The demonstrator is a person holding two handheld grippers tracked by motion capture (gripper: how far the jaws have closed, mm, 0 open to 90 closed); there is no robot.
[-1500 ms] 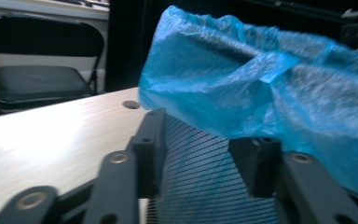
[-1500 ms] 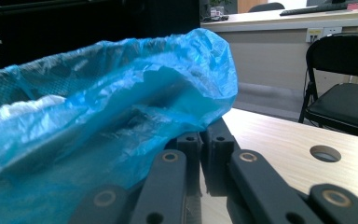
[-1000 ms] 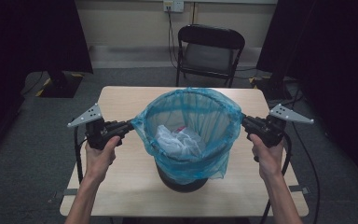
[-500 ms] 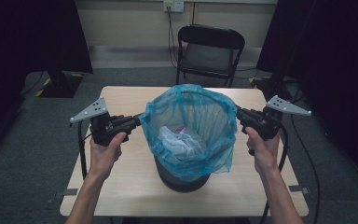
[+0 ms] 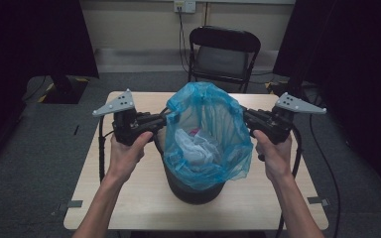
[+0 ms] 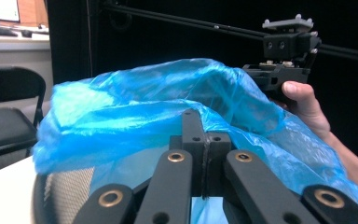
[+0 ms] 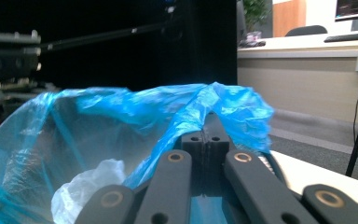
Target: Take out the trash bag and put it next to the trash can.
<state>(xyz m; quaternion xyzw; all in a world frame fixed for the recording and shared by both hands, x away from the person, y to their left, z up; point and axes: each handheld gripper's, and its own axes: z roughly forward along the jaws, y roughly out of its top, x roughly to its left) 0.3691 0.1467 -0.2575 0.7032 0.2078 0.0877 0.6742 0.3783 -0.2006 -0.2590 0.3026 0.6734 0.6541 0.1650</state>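
The blue bag (image 5: 206, 136) is sitting in the dark bin (image 5: 193, 188) at the middle of the worktop (image 5: 129, 198), with its mouth pulled up above the bin's rim. The left tool (image 5: 164, 119) is clamped on the bag's rim at the left of the bin; the right tool (image 5: 245, 118) is clamped on the rim at the right of the bin. Both pairs of jaws are standing together on the film.

Likely faults, judged from this position:
- The film is looking thin and is being held at two small spots. A hard or uneven upward pull could be tearing it at either clamp.
- The crumpled waste (image 5: 193, 146) is weighing on the bag's bottom, so a slipping clamp could be dropping one side back into the bin.
- The bag's lower part is clinging around the bin, so the bin could be lifting or tipping with it.

The left gripper view is showing the bin's mesh wall (image 6: 65, 196) below the film and the far hand (image 6: 307, 105) beyond the bin. The right gripper view is showing white crumpled waste (image 7: 91, 186) through the film. The high view alone is giving the chair (image 5: 223, 54) beyond the bin.
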